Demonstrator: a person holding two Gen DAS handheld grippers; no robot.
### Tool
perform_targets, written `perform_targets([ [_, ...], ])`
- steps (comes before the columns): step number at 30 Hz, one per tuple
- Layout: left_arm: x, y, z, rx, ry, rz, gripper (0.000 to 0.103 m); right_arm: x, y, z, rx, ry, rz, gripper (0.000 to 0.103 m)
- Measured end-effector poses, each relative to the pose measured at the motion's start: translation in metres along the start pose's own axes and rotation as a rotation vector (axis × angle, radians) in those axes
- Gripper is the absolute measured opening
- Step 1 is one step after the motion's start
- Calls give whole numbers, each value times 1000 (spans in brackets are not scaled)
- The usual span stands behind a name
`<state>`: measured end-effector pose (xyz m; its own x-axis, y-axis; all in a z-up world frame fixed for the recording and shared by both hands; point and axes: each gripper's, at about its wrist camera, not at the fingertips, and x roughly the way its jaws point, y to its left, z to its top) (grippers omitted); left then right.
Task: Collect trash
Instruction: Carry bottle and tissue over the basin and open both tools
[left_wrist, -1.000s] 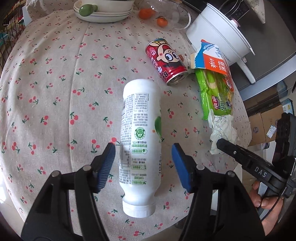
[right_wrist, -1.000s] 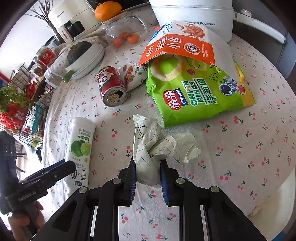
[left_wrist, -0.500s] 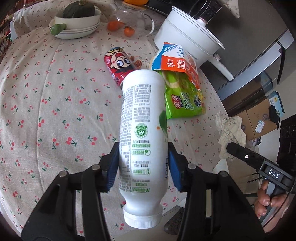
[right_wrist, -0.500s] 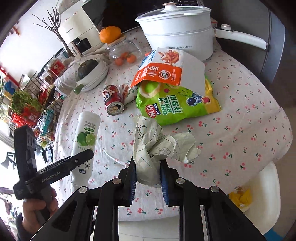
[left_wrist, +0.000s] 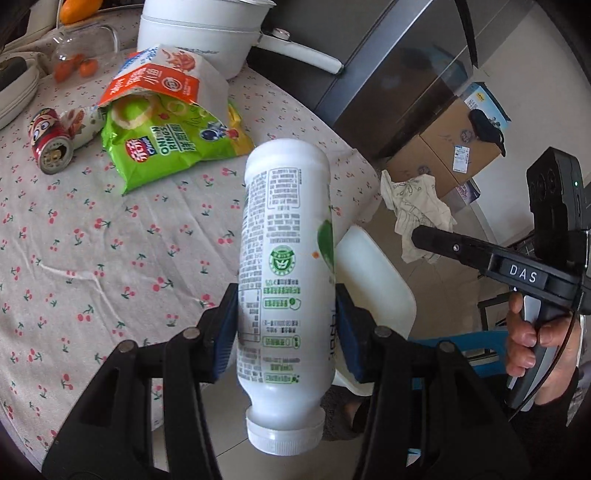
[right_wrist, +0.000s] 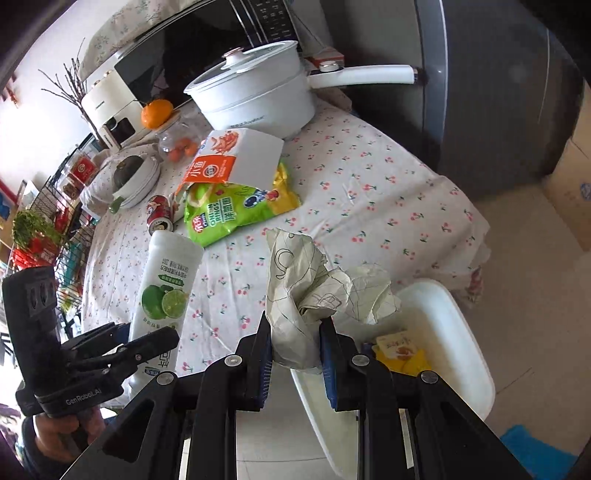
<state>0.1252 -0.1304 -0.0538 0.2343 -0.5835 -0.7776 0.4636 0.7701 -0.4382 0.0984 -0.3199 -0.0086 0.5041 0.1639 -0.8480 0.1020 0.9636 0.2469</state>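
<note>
My left gripper (left_wrist: 286, 332) is shut on a white lime-drink bottle (left_wrist: 284, 258), held in the air past the table's edge, cap toward me. It also shows in the right wrist view (right_wrist: 164, 291). My right gripper (right_wrist: 295, 350) is shut on crumpled printed paper (right_wrist: 314, 291), held over a white bin (right_wrist: 458, 332) beside the table. The paper also shows in the left wrist view (left_wrist: 417, 210). A green onion-ring bag (left_wrist: 166, 144), an orange-and-white snack bag (left_wrist: 162, 79) and a red can (left_wrist: 50, 142) lie on the cherry-print tablecloth (left_wrist: 92, 240).
The white bin holds a yellow wrapper (right_wrist: 400, 354). A white electric pot (right_wrist: 258, 96) with a long handle, a glass jar of small oranges (right_wrist: 177, 144) and stacked bowls (right_wrist: 133, 177) stand at the table's back. Cardboard boxes (left_wrist: 454, 147) sit on the floor.
Both grippers have lifted their loads off the table and swung toward the table's edge. The paper now hangs over the white bin.
</note>
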Motion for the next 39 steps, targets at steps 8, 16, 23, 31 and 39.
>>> perform_targets([
  [8,74,-67,-25,148,150,-26,51,-15,-84,-38,136,18,-87,24],
  [16,106,-81,-32,209,155,28,52,-7,-134,-60,222,72,-143,24],
  [23,86,-85,-31,267,80,96,81,-7,-138,-64,231,81,-141,24],
  [31,66,-66,-30,240,56,157,83,1,-121,-61,204,98,-137,25],
  [39,41,-44,-36,239,33,241,86,16,-106,-59,207,154,-149,65],
])
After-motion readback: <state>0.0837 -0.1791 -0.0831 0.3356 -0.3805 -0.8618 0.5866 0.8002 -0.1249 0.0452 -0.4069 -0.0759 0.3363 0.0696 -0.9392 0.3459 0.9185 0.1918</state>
